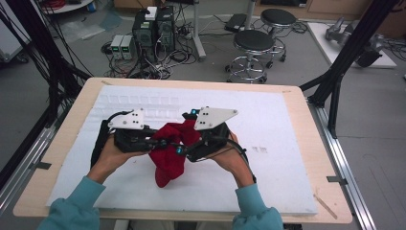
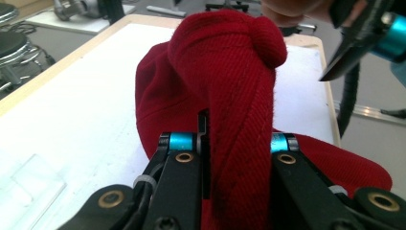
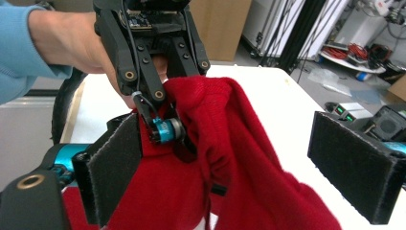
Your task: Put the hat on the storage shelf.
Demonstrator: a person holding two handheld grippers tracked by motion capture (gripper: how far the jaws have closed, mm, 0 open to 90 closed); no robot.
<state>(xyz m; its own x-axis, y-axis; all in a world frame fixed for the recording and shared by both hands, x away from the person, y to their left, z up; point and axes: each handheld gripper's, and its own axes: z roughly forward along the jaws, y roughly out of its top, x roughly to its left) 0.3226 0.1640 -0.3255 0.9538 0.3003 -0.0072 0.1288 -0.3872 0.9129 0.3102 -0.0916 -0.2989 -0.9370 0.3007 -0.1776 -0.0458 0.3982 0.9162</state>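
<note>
- red knitted cloth (image 1: 168,152), soft and ribbed, bunched up over the middle of the desk; it hangs between the two tongs, its lower end drooping to the white foam sheet (image 1: 268,182) that covers the pale wooden desk (image 1: 306,103)
- left tongs (image 1: 160,143) come in from the left of the high view, held in the person's left hand (image 1: 111,158); in the left gripper view a thick twisted roll of the red cloth (image 2: 239,120) runs up between the black jaws, which are closed on it; the roll ends in a rounded knot-like lump at the top
- right tongs (image 1: 184,149) sit just beside the left ones, held in the person's right hand (image 1: 230,160); in the right gripper view the two black padded jaws stand wide apart, the left pad (image 3: 115,170) touching the cloth, the right pad (image 3: 356,165) well clear of it; the cloth (image 3: 230,158) lies in the gap between them, not pinched
- left tongs (image 3: 165,127) also show in the right gripper view, tip buried in a fold of the cloth
- teal sleeves (image 1: 72,206) enter from the bottom edge of the high view
- grey three-cornered plates (image 1: 215,116) ride on top of both tongs
- beyond the desk, on the grey floor: two black round stools (image 1: 253,45); black computer towers (image 1: 153,28) with tangled cables
</note>
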